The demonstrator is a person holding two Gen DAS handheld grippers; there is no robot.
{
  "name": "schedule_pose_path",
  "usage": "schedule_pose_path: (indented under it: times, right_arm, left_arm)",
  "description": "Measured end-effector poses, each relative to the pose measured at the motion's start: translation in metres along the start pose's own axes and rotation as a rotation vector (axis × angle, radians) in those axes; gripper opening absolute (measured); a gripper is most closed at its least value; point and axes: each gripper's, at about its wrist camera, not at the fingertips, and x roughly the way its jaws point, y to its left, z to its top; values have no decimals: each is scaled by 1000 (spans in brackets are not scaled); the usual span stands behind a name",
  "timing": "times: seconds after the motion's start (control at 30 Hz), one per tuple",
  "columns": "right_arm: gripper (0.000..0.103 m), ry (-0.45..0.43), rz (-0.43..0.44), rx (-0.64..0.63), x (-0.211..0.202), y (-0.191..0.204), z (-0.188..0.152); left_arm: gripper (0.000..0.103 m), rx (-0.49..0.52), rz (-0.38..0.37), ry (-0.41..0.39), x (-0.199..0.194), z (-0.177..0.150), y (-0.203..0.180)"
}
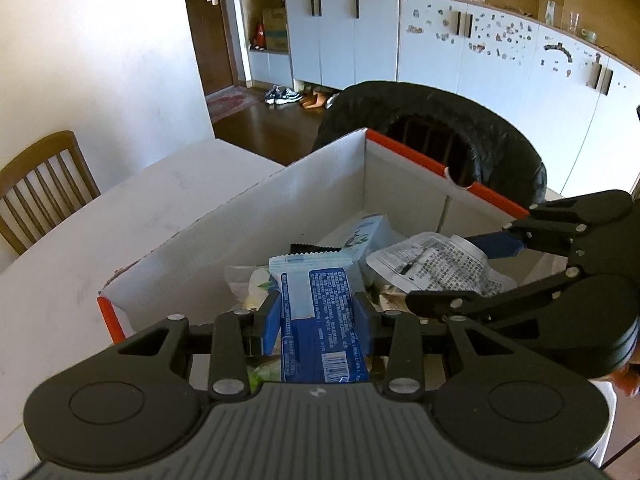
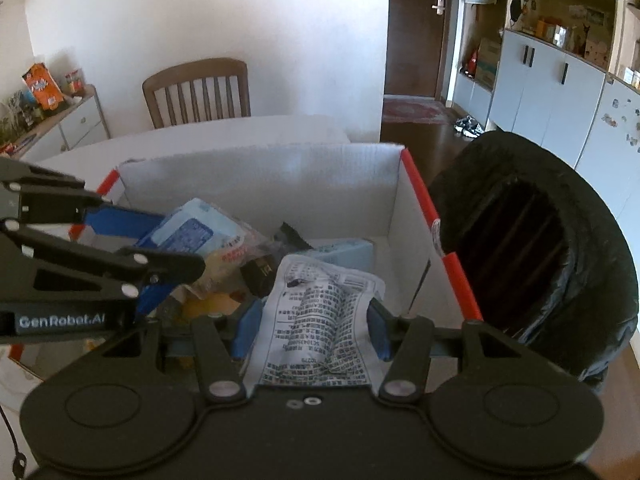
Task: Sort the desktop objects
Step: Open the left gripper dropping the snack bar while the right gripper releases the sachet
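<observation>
Blue packet [image 1: 320, 312] lengthwise along left hand-held gripper [image 1: 318, 316] — barcode nearest (clamped)

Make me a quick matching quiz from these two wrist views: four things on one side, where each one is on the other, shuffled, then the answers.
Things:
1. blue packet
2. white printed pouch
3. black bin bag
4. wooden chair

Places:
A. beyond the table, by the wall
B. in the left claw
C. beside the cardboard box, on the floor
D. in the right claw

Pairs: 1-B, 2-D, 3-C, 4-A
</observation>
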Motion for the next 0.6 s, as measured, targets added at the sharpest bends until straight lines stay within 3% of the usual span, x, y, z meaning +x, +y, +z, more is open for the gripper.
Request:
schedule_pose_path:
  times: [0.6]
  right_arm:
    - [56,67,24,-18,17,1,-6]
  left_arm:
    - [36,50,-29,87,48,30,6]
